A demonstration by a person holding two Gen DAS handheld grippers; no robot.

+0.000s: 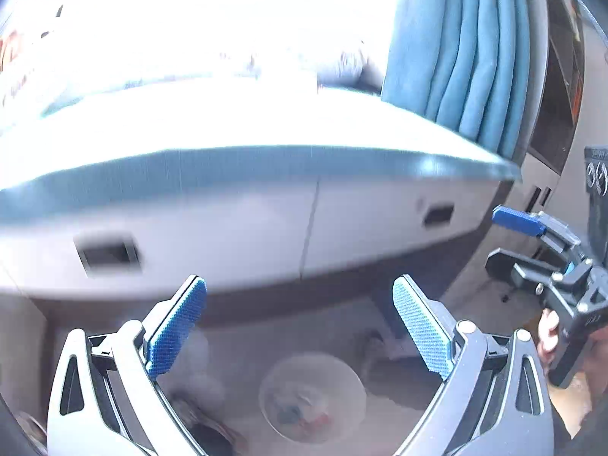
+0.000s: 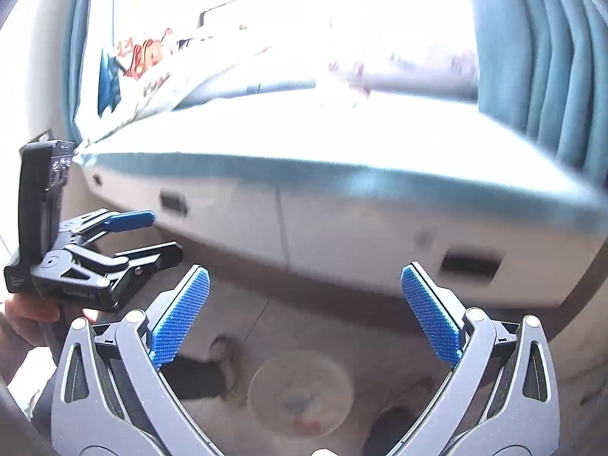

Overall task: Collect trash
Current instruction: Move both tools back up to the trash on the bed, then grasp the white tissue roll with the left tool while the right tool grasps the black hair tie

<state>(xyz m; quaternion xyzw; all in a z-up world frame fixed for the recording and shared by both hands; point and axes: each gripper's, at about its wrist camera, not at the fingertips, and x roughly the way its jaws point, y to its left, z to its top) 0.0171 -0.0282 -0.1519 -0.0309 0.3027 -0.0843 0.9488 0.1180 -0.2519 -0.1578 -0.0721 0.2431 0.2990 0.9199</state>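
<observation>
Desk front (image 1: pixel 266 228) ahead, floor (image 2: pixel 323 326) open

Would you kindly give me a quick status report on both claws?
Left claw open, empty. Right claw open, empty. No trash clearly identifiable; view blurred. Desk ahead, curtain right.

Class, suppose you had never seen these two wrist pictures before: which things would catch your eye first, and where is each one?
First come the blue-padded fingers of the left tool and the right tool, spread open low in each view and holding nothing. Behind them a pale desk with recessed drawer handles spans the middle, its top washed out by glare. Blue curtains hang at the upper right.
</observation>
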